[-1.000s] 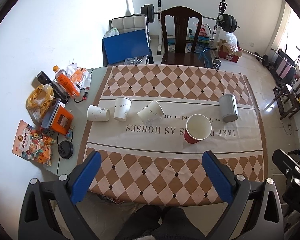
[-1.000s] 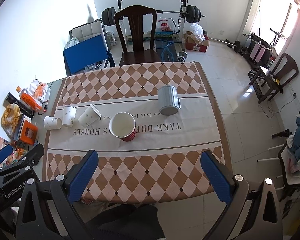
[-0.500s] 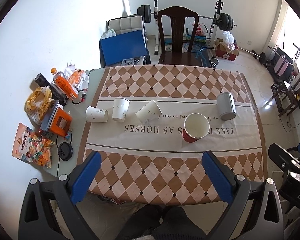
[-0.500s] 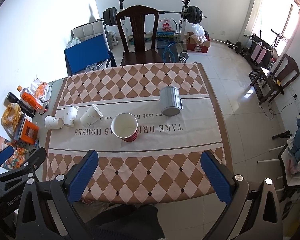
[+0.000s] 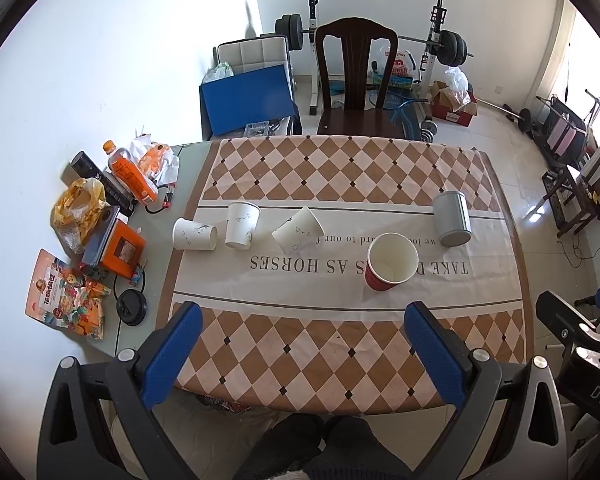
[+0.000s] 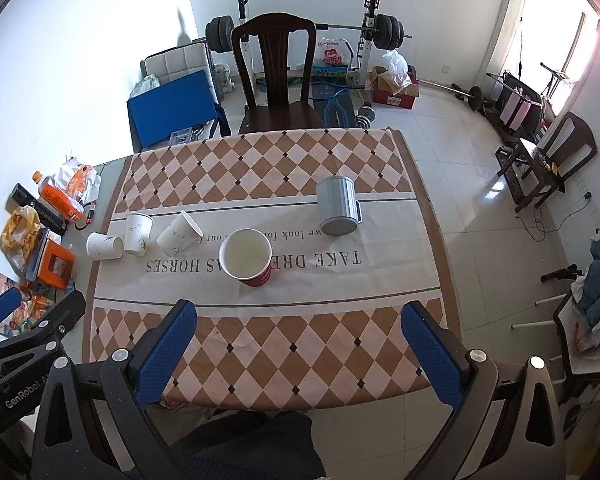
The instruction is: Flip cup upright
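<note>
Across the middle of both frames, five cups sit on the checked tablecloth [image 5: 340, 344].

The left gripper [image 5: 304, 354] and right gripper [image 6: 300, 350] hang at the bottom edge, jaws spread wide, holding nothing. The red cup [image 5: 390, 262] stands upright at centre; the grey mug [image 6: 338, 210] stands mouth-down to its right. Left of centre, one white cup [image 5: 194, 234] lies on its side, another [image 5: 298, 230] tilts, and one [image 5: 241, 225] stands inverted between them.

A tabletop [image 5: 188, 168] carries a checked cloth [image 5: 340, 168]. On the cloth, left to right: a white paper cup on its side [image 5: 194, 234], an upside-down white cup [image 5: 242, 225], a tilted white cup [image 5: 298, 230], an upright red cup [image 5: 390, 262] and an upside-down grey mug [image 5: 452, 218]. On the bare left strip lie an orange bottle [image 5: 132, 176], snack bags [image 5: 62, 300], an orange box [image 5: 118, 250] and a black lid [image 5: 131, 307].
</note>
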Demonstrator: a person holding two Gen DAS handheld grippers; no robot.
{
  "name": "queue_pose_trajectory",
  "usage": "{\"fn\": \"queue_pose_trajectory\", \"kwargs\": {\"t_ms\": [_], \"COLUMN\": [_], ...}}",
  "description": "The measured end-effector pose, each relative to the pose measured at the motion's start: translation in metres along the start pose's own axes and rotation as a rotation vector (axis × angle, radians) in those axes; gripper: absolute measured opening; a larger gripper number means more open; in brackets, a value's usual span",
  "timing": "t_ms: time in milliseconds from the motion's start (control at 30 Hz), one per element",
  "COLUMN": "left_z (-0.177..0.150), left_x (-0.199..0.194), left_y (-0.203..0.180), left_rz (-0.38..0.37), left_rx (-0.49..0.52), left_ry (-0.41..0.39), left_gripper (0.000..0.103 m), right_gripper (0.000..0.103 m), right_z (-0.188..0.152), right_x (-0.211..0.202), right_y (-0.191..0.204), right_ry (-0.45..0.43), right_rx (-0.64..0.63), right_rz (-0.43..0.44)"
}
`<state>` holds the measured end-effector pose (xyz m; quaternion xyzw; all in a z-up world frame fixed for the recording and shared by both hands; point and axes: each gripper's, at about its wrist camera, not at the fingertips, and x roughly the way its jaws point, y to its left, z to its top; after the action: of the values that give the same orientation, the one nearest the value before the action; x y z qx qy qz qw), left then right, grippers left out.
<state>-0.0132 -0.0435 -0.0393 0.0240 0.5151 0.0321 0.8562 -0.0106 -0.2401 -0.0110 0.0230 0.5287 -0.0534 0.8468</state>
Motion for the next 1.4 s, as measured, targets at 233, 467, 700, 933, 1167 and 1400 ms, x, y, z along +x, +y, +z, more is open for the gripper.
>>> {"fn": "queue_pose_trajectory", "kwargs": {"t_ms": [233, 467, 700, 933, 1167, 1400], "left_z": [0.001, 0.007, 0.008, 0.011, 0.01, 0.015], "left_x": [0.0, -0.003, -0.004, -0.005, -0.005, -0.007], "left_y": [-0.001, -0.001, -0.001, -0.001, 0.0, -0.001], "left_rz": [-0.001, -0.007, -0.009, -0.012, -0.011, -0.009], "left_rx": [-0.001, -0.002, -0.001, 0.0, 0.004, 0.0], "left_ry": [-0.002, -0.002, -0.005, -0.006, -0.006, -0.01], "left_gripper": [0.103, 0.103, 0.103, 0.103, 0.103, 0.103], "right_gripper": [0.103, 0.103, 0.103, 0.103, 0.103, 0.103], "right_z": [0.004, 0.003, 0.003, 0.005, 0.003, 0.003], "right_x": [0.001, 0.001, 0.001, 0.001, 0.001, 0.001], "right_y": [-0.003, -0.002, -0.001, -0.002, -0.002, -0.002], "right_ry": [-0.003, -0.004, -0.005, -0.009, -0.009, -0.009], "right_rx": [-0.003, -0.003, -0.003, -0.001, -0.003, -0.003], "right_rz": [-0.004, -0.006, -0.006, -0.007, -0.007, -0.006]}}
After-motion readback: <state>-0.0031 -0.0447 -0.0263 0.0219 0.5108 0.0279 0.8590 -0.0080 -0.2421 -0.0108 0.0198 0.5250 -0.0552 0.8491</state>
